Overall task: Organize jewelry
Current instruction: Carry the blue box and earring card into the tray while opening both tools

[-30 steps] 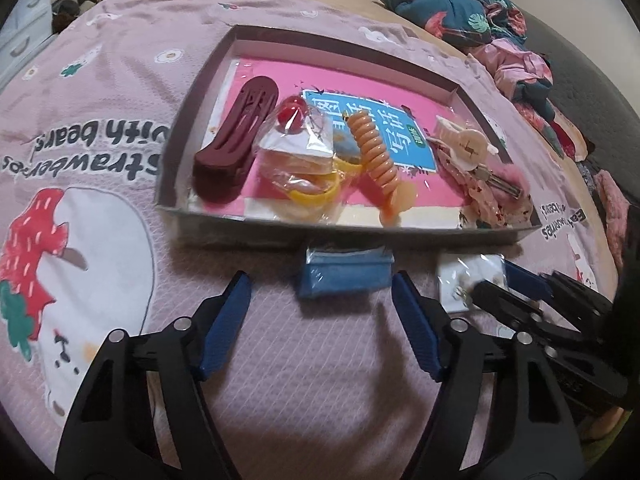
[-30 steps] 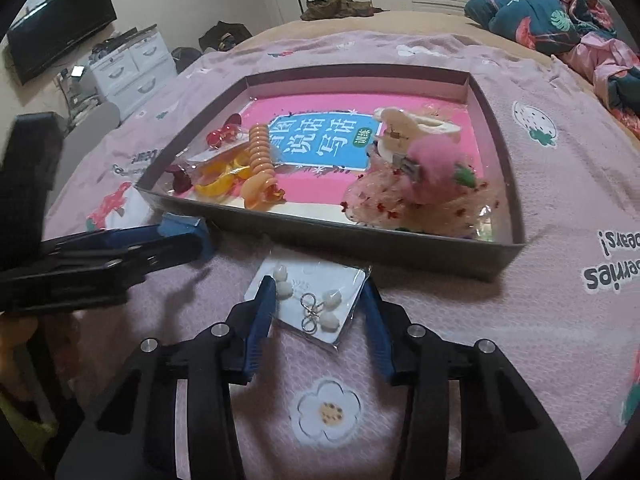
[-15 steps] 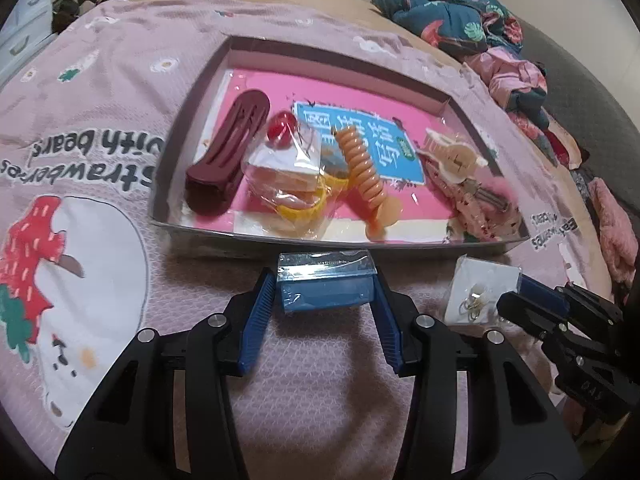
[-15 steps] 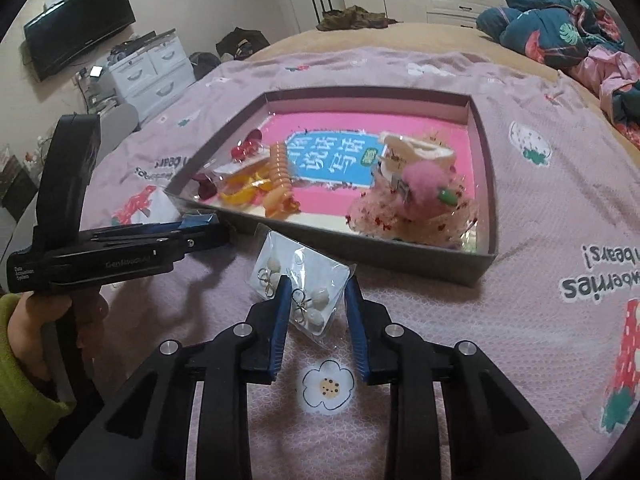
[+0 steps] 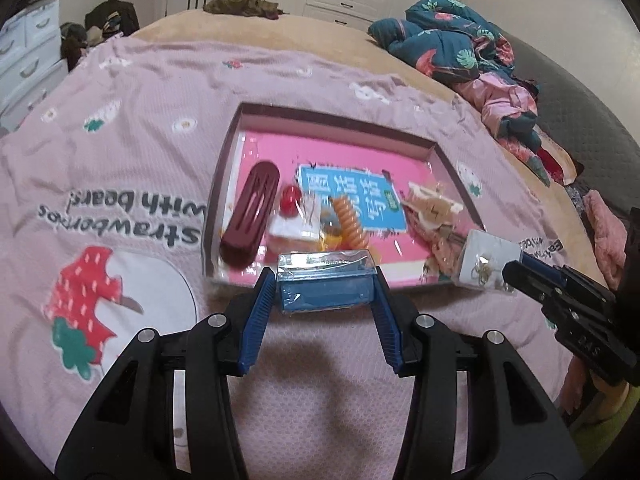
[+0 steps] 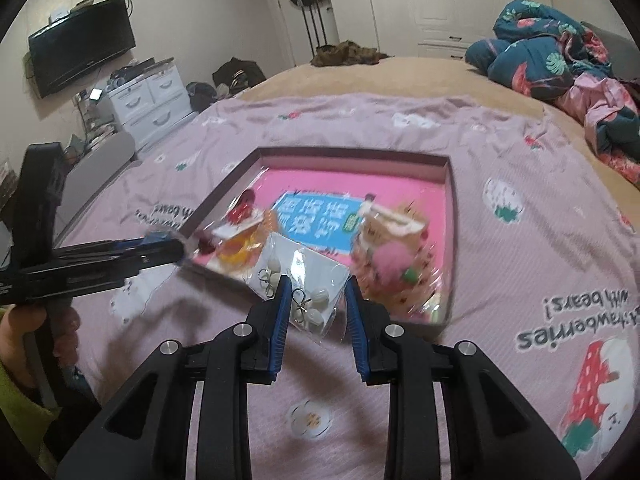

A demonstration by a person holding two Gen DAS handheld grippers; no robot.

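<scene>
My left gripper (image 5: 325,286) is shut on a small blue box with a clear lid (image 5: 325,280) and holds it above the bedspread, just before the near wall of a shallow pink-lined tray (image 5: 224,168). My right gripper (image 6: 314,304) is shut on a clear packet of pearl earrings (image 6: 308,280), lifted near the tray's front edge (image 6: 450,184); the packet also shows in the left wrist view (image 5: 486,264). The tray holds a maroon hair clip (image 5: 252,220), an orange spiral hair tie (image 5: 350,226), a cream claw clip (image 5: 434,206) and bagged pieces.
The tray lies on a pink strawberry-print bedspread (image 5: 120,200) on a bed. Crumpled clothes (image 5: 460,48) lie at the far right. White drawers (image 6: 148,108) and a wall TV (image 6: 80,48) stand to the left of the bed.
Both grippers closed on their items and lifted them off the bedspread: the left on the blue box, the right on the earring packet. Both now sit higher, near the tray's front.
</scene>
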